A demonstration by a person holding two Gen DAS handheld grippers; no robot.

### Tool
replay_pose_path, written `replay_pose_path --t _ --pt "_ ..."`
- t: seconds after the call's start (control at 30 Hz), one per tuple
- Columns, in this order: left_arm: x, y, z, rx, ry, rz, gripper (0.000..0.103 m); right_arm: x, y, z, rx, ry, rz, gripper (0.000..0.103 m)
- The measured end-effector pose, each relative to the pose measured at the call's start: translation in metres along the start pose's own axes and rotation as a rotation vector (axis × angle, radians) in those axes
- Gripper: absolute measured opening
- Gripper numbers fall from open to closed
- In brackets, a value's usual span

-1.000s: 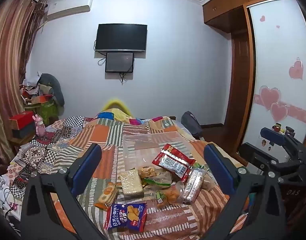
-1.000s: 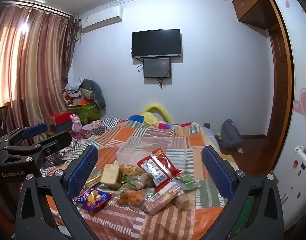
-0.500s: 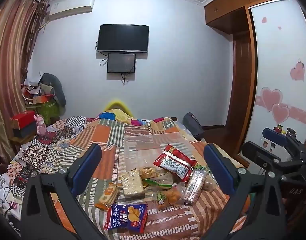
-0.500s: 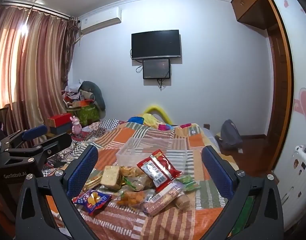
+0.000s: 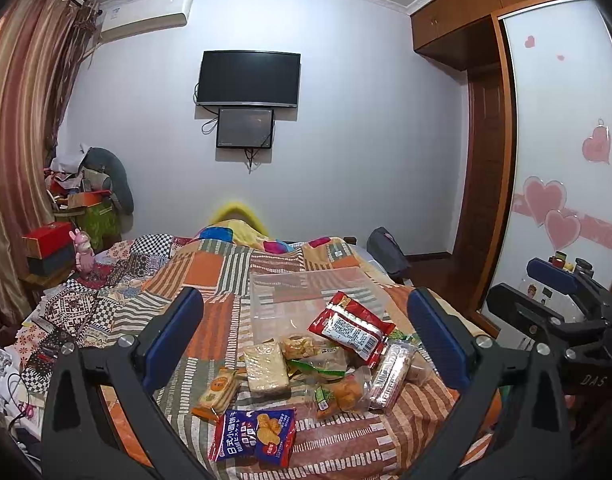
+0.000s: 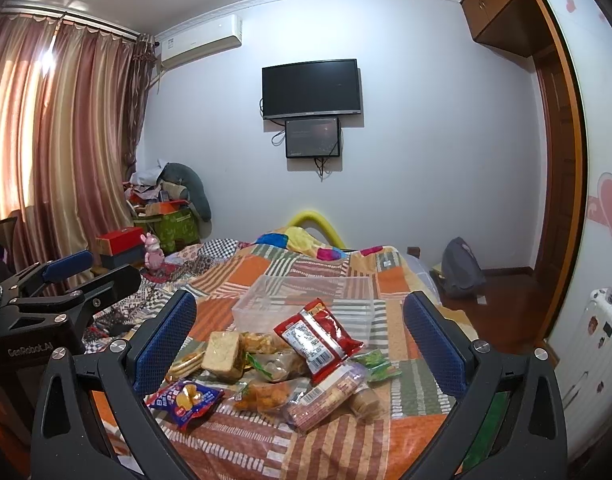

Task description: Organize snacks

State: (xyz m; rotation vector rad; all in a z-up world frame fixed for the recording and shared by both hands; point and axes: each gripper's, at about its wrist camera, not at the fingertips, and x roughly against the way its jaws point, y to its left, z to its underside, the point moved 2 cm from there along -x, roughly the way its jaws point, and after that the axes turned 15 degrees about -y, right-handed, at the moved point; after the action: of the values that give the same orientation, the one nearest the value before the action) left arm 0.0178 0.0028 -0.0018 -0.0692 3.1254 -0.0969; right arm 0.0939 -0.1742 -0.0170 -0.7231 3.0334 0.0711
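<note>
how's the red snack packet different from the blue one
The red snack packet leans propped against the clear plastic bin, atop the pile; the blue snack packet lies flat on the quilt, nearest the camera. The red one shows a white label with a barcode; the blue shows pictured chips and white lettering. Both are sealed and outside the bin.

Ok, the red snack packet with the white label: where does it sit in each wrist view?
Left wrist: red packet lies right of centre, leaning on the front edge of the clear plastic bin, topping the snack pile.
Right wrist: red packet lies near centre, just in front of the bin.
Shared landmark: the wall-mounted TV, above and behind the bed.
</note>
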Motion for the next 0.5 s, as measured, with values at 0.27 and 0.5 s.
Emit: replay_pose_path --t 0.27,0.5 --pt "0.0001 0.0006 0.0 0.0 -0.003 -0.001 0.103 0.0006 0.0011 -0.0002 -0.002 -0.001 -0.001 0.103" --pt "0.0012 0.0011 0.0005 0.002 -0.006 0.0 0.103 0.0011 0.0032 0.0011 -0.001 -0.005 -0.002 0.103"
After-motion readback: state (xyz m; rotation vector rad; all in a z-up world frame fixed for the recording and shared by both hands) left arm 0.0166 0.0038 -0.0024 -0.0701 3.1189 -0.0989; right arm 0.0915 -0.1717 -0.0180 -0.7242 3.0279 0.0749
